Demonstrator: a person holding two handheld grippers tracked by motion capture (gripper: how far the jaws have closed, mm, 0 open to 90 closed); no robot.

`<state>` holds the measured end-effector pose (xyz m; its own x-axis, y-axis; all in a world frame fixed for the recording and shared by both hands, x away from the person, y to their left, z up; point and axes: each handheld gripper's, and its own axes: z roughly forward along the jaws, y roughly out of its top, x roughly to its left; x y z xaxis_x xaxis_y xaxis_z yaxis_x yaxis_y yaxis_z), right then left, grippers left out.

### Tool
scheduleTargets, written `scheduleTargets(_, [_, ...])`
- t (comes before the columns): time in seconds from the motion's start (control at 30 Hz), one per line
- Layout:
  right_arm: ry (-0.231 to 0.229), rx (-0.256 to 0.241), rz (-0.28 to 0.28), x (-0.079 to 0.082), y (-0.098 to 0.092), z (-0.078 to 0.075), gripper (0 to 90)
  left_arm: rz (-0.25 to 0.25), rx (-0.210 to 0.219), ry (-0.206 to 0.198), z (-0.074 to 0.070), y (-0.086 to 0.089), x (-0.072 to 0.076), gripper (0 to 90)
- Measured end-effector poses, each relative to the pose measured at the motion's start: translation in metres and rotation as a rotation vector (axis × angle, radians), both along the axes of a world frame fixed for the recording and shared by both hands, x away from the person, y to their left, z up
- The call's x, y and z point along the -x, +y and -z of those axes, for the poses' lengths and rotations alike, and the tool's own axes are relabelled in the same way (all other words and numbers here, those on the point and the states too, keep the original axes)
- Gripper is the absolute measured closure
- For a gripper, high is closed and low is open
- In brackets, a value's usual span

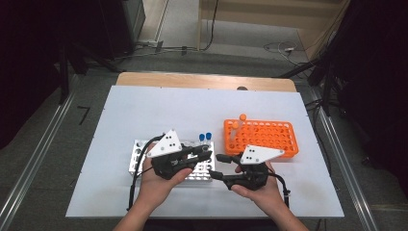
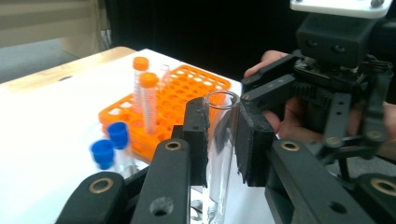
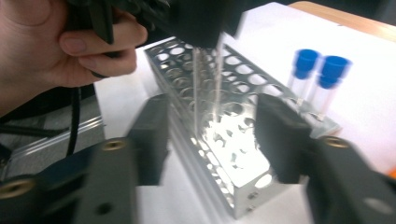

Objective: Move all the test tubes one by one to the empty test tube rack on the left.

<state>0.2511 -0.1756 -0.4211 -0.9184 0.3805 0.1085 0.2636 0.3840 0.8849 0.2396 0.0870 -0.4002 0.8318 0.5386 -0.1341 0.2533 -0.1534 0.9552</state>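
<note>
White table sheet (image 1: 144,110) spread over a wooden tabletop (image 1: 202,81). Orange rack (image 1: 269,137) on the right half of the sheet, holding two orange-capped tubes (image 2: 148,100) and one uncapped tube near its left end. Metal rack (image 3: 219,140) on the left half, lying just beside the orange rack, partly covered by the left hand (image 1: 161,180). Two blue-capped tubes (image 3: 320,77) standing side by side at the metal rack's far end.

Left gripper (image 2: 223,140) positioned over the metal rack, jaws narrow, clamped on a clear uncapped test tube (image 2: 219,154) held upright between the two pads (image 2: 252,140). Open rim of the tube just above the pad tops. Lower end of the tube directly over the holes of the metal rack; contact with the rack not determinable.

Right gripper (image 3: 212,135) facing the left gripper from close by, jaws wide apart, nothing between them. Metal rack and held tube centred in the gap in the right gripper view.
</note>
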Motion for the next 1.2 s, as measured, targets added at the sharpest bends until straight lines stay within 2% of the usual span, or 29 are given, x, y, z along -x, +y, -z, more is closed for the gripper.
scheduleTargets(0.27, [0.012,-0.026,0.087,-0.011,-0.029,0.001,8.1,-0.076,0.024,-0.004,0.0,0.013,-0.015,76.3])
scheduleTargets(0.4, [0.026,-0.03,0.118,-0.017,-0.044,0.003,0.3,-0.115,0.027,-0.008,0.002,0.02,-0.024,76.3])
scheduleTargets(0.6, [0.041,-0.044,0.155,-0.022,-0.06,0.007,0.0,-0.178,0.036,-0.009,0.006,0.025,-0.034,76.3])
scheduleTargets(0.77, [0.042,-0.04,0.171,-0.023,-0.065,0.009,0.0,-0.232,0.034,-0.007,0.011,0.022,-0.042,76.4])
scheduleTargets(1.07, [0.044,-0.045,0.191,-0.023,-0.07,0.01,0.0,-0.293,-0.02,-0.009,0.021,0.014,-0.049,76.5])
scheduleTargets(1.2, [0.044,-0.042,0.193,-0.023,-0.07,0.01,0.0,-0.296,-0.031,-0.001,0.025,0.013,-0.051,76.5])
